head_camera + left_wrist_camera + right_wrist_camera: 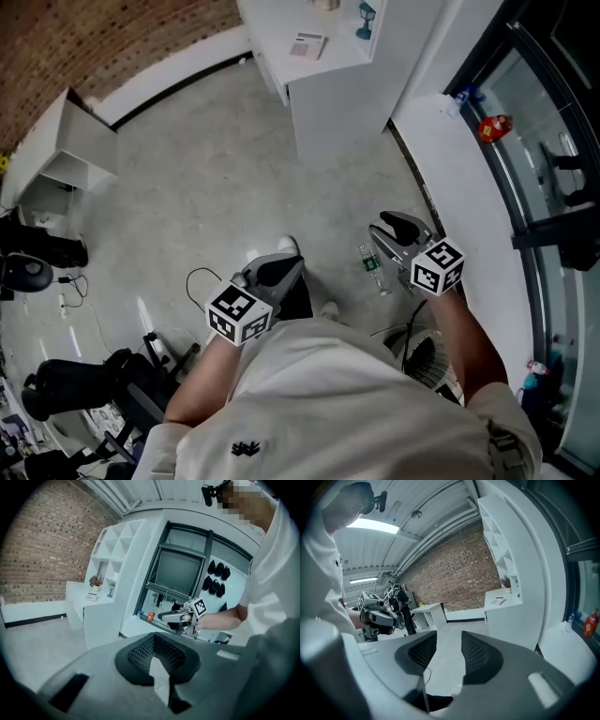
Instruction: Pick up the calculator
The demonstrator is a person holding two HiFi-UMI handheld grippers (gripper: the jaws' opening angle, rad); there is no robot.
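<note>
The small flat pale calculator (307, 45) lies on top of the low white counter (328, 94), top centre of the head view & well apart from both my tongs. A little blue stemmed ornament (365, 19) stands near it, to its right.

My right tongs (398, 225) sit mid-right of frame, jaws apart w/ nothing btwn them, only floor showing thru the gap. My left tongs (281, 267) sit lower centre, pads closed together on nothing. Both hang over the grey speckled floor (187, 169).

Risks as I see them:
- A clear plastic bottle w/ green label (372, 264) lies on the floor just beside the right tongs, and a thin black cable (199, 277) loops near the left. Either could catch a foot on the way over.
- The calc is thin & flat, so pads coming in too level prob just shove it along the smooth top, maybe into the ornament or off the edge.
- If I lead w/ the left tongs, they need opening first.
</note>
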